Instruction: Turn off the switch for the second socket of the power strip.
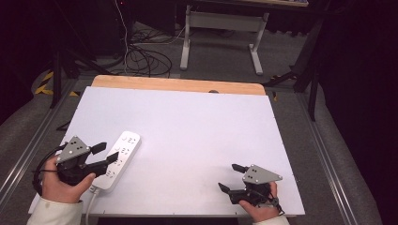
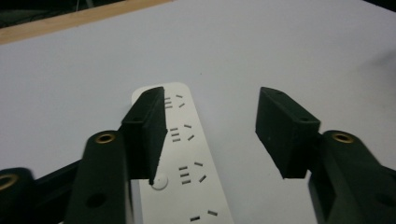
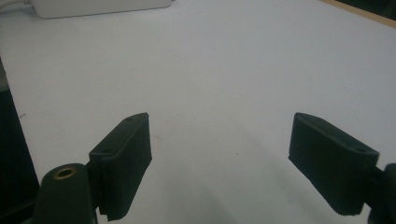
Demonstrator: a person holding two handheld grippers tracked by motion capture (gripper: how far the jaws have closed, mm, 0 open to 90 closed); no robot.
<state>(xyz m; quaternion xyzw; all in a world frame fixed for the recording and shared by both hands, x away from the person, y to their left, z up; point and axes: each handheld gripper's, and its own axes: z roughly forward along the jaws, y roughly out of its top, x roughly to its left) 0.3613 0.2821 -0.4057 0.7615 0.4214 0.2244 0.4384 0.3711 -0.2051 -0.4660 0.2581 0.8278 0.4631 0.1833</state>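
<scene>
A white power strip (image 1: 120, 159) is seen lying flat on the white table top (image 1: 197, 126), near the front left corner, with its long side running slantwise away from the person. No box, tray or other container is seen on the table, so nothing is held inside anything. The left gripper (image 1: 107, 153) is held just at the near left side of the strip, and its jaws are spread apart; nothing is pinched between them. In the left gripper view (image 2: 210, 133) the strip (image 2: 184, 158) is shown from close: rows of small socket slots and one round button are visible on its top, and one jaw covers part of its left edge, but it cannot be told if this jaw touches the strip. These details are too small in the high view. The right gripper (image 1: 231, 177) is held near the front right edge of the table, well apart from the strip, and its jaws are also spread wide over bare table. In the right gripper view (image 3: 219, 158) only an end of the strip (image 3: 102, 7) is seen, far off at the top edge. A wooden strip (image 1: 178, 85) along the far edge of the table and cables (image 1: 145, 56) on the floor behind it are seen in the high view.
</scene>
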